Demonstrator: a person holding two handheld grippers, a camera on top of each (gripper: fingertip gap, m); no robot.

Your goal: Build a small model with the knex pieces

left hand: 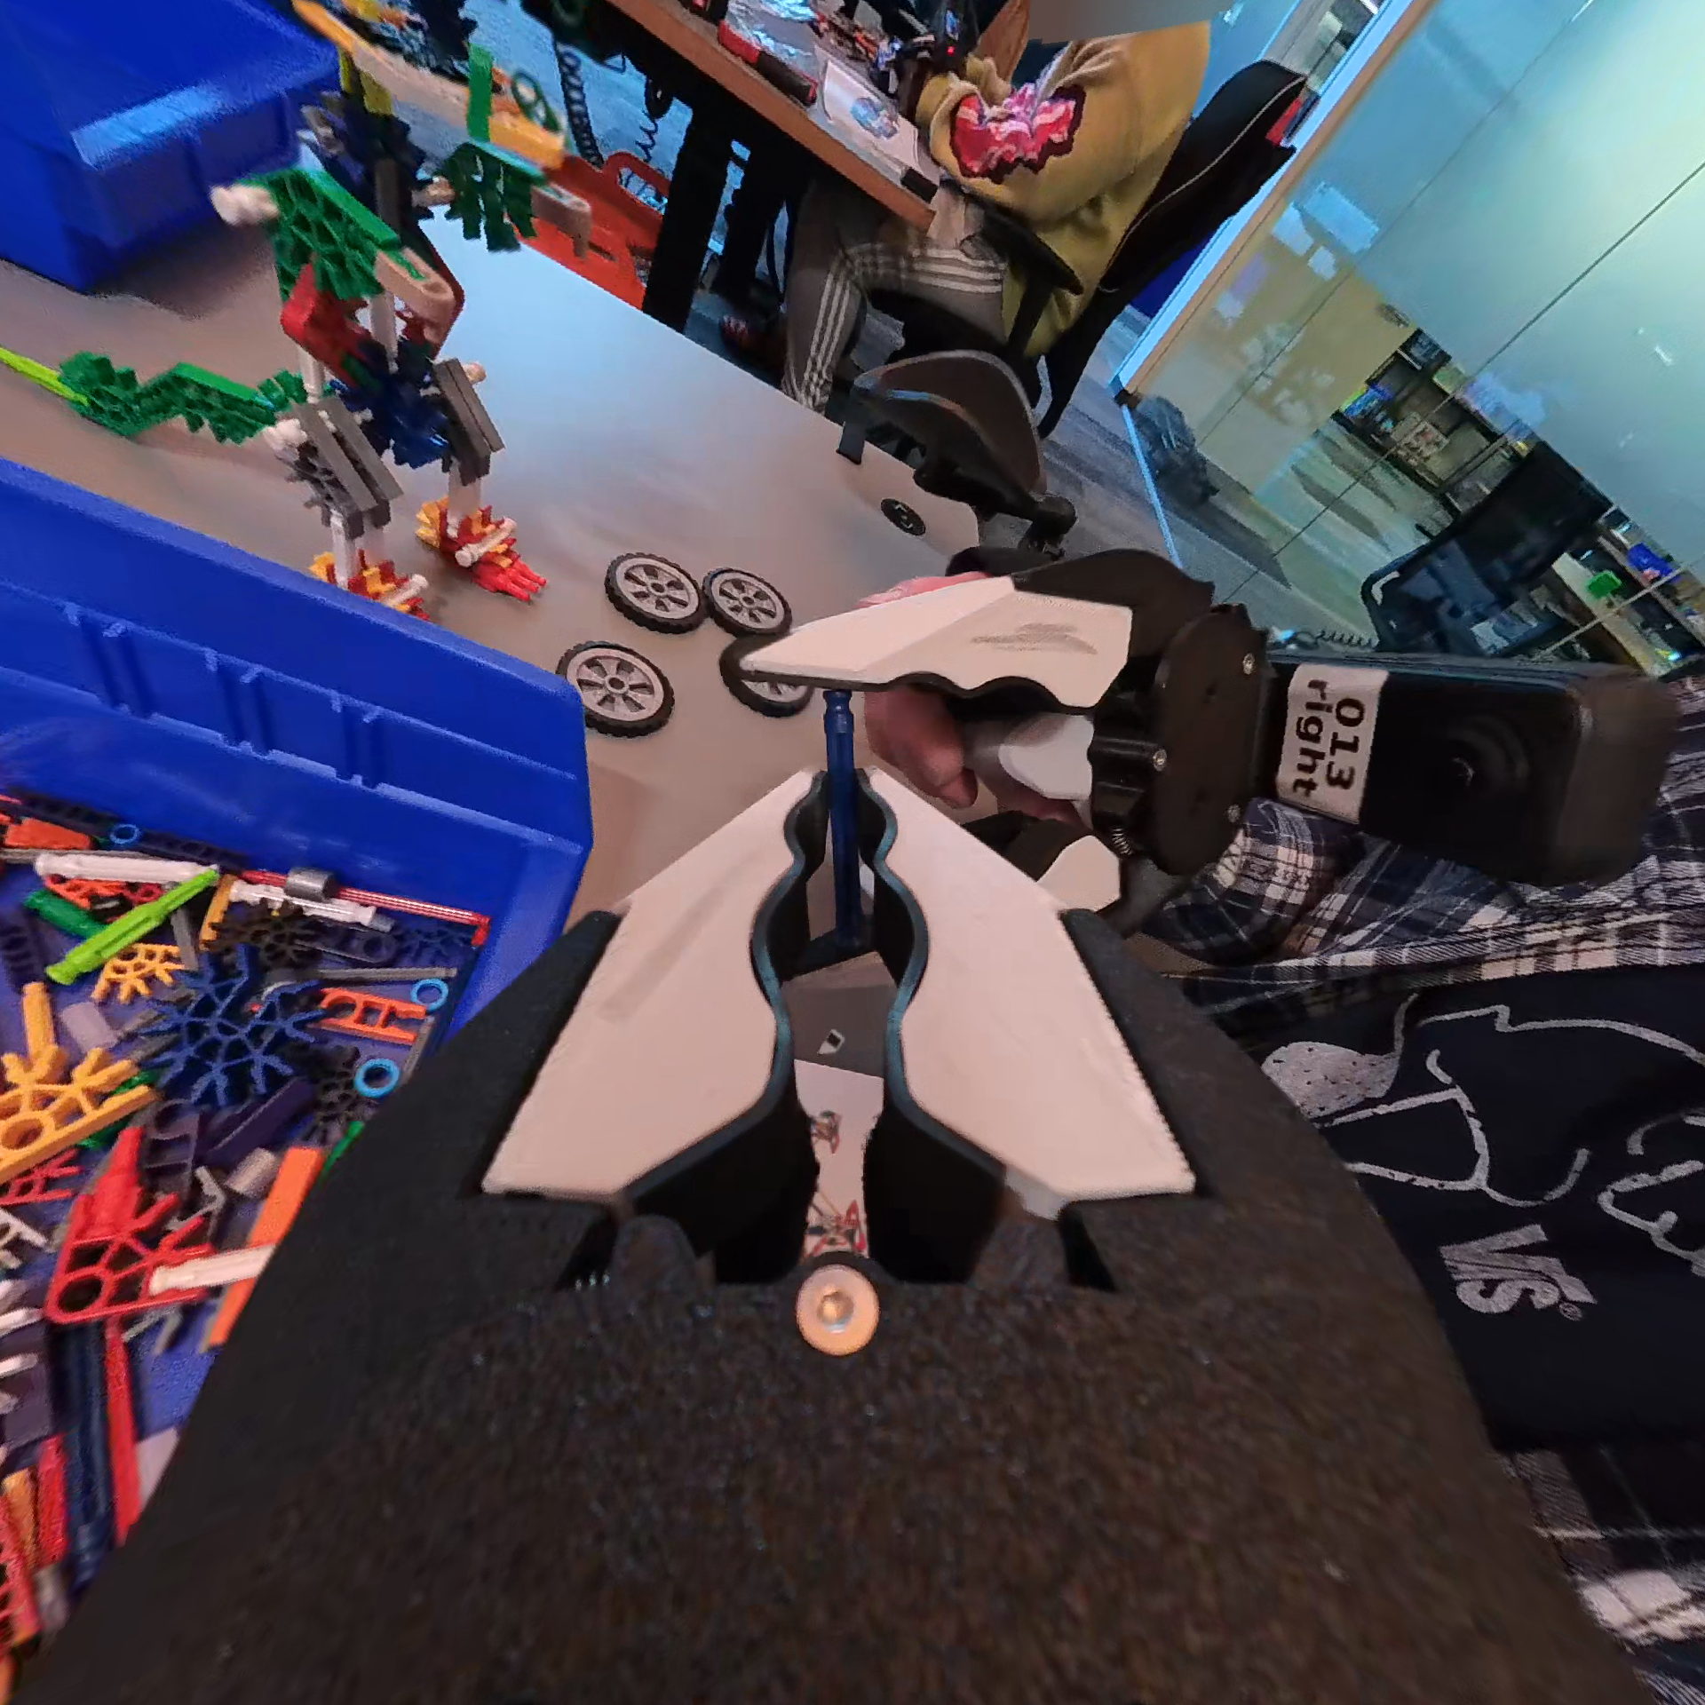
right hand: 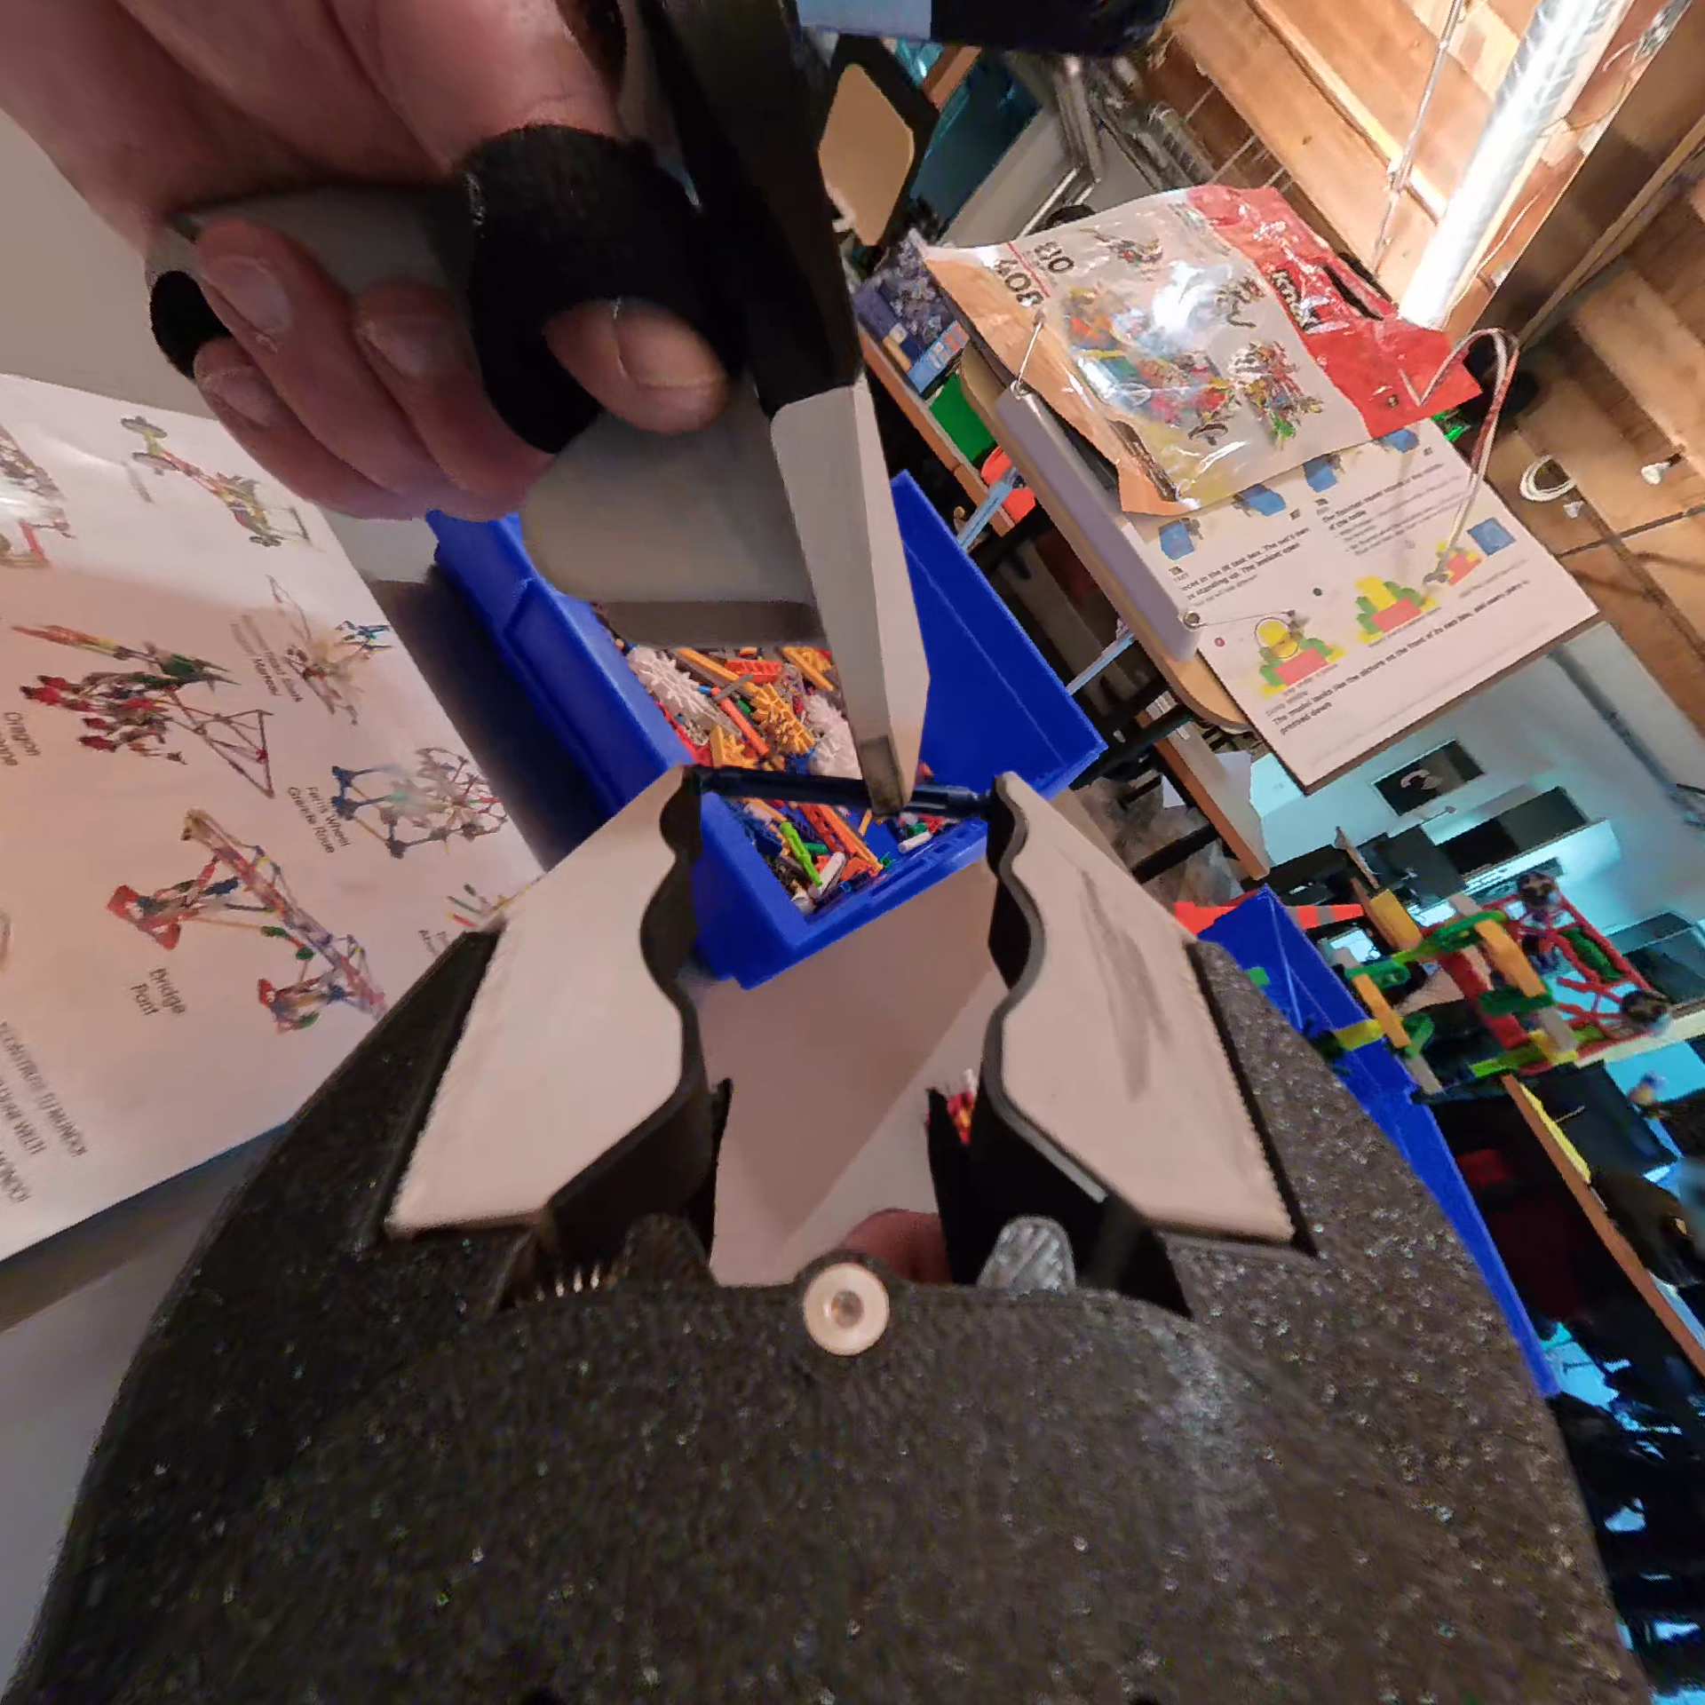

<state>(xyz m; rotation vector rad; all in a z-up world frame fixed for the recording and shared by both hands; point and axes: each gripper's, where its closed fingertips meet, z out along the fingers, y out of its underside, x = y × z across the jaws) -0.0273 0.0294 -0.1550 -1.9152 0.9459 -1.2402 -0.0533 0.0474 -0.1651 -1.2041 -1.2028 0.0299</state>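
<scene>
**Blue rod between my two claws**

My left claw (left hand: 838,798) is pinched on a thin dark blue rod (left hand: 841,835), gripping it near the middle so it stands roughly upright above the counter (left hand: 646,434). The rod's top end touches the underside of my right claw (left hand: 752,662). In the right wrist view the rod spans that claw's spread fingers, which are not clamping it.

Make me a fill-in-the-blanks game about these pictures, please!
1. The left tool pinches a thin rod coloured ___.
2. Lying loose on the table are ___ grey wheels.
3. The colourful toy figure stands on the ___.

Missing words: blue; four; table.
</scene>
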